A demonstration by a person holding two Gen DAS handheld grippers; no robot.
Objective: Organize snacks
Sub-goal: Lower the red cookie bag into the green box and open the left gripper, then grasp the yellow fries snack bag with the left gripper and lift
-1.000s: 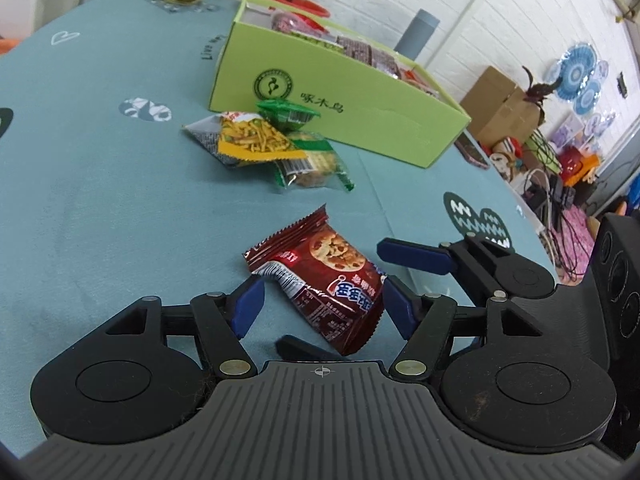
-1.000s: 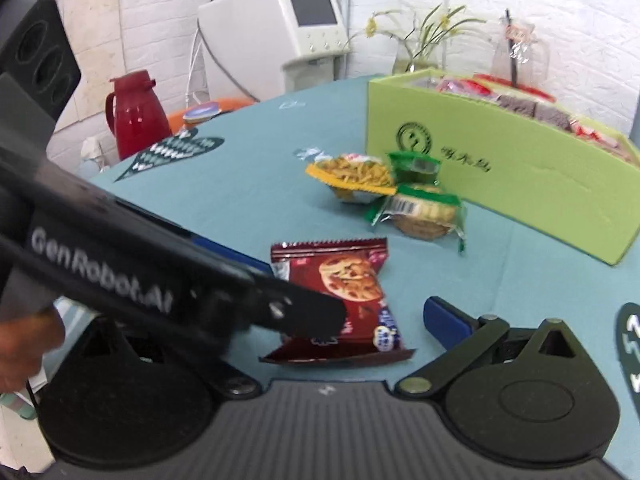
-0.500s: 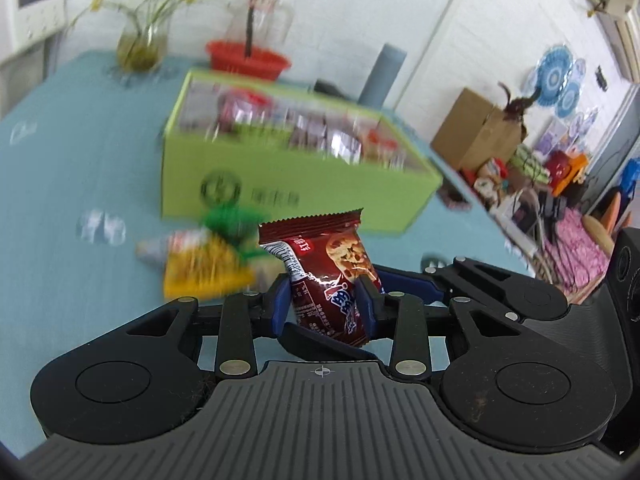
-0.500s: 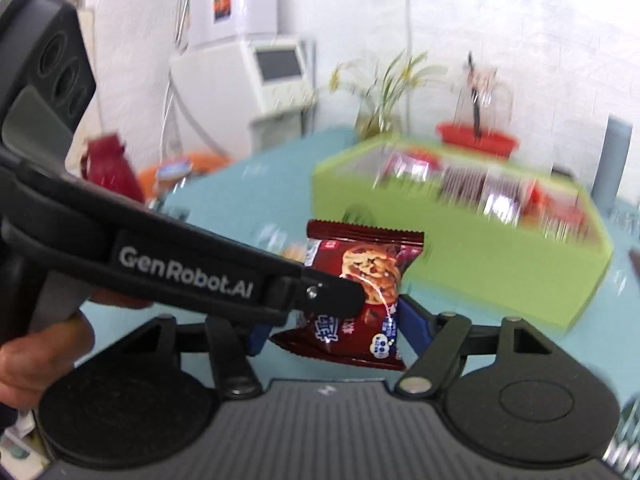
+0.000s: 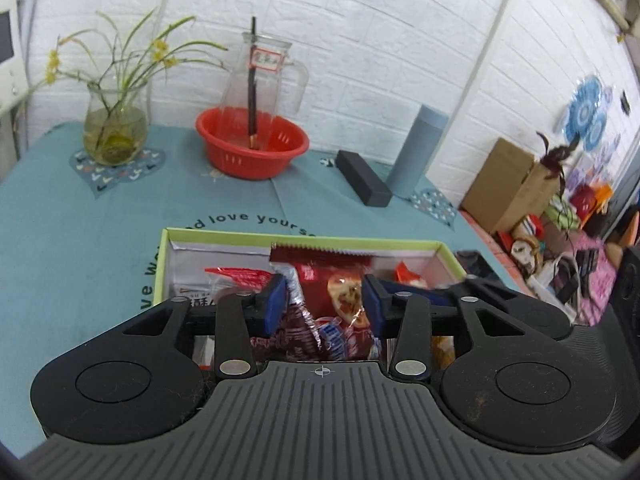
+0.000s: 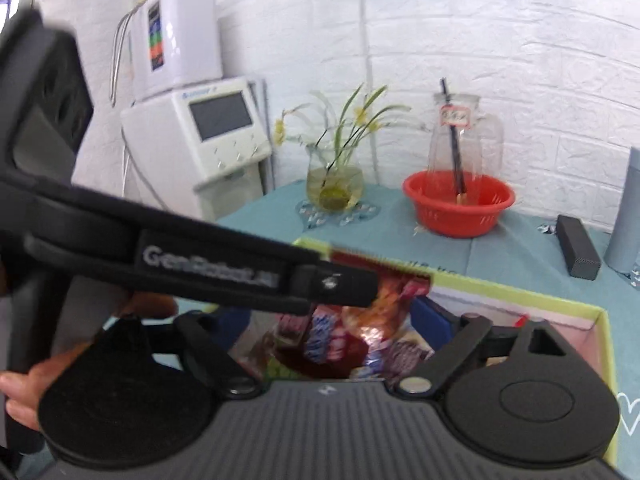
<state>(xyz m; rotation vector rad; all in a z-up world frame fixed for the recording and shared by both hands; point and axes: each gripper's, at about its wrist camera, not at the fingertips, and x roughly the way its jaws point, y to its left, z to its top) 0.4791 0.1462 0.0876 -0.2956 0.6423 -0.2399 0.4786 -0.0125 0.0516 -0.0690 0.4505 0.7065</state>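
My left gripper (image 5: 325, 300) is shut on a dark red cookie packet (image 5: 336, 300) and holds it upright over the open green snack box (image 5: 240, 236), which holds several wrapped snacks. In the right wrist view the same packet (image 6: 360, 332) hangs between my right gripper's blue pads (image 6: 430, 316), over the box (image 6: 560, 300). My right gripper (image 6: 332, 332) stands wide around the packet without pinching it. The left gripper's black body (image 6: 200, 264) crosses that view and hides the right gripper's left pad.
Behind the box on the teal tablecloth stand a red basket (image 5: 252, 148) with a glass jug, a flower vase (image 5: 114, 132), a black bar (image 5: 362, 178) and a grey-blue cylinder (image 5: 416, 152). A white machine (image 6: 200, 132) stands at the left; cartons and clutter (image 5: 516, 188) lie beyond the right edge.
My left gripper closed on the cookie packet on the table, lifted it and carried it over the green box. My right gripper travelled along beside it, still wide.
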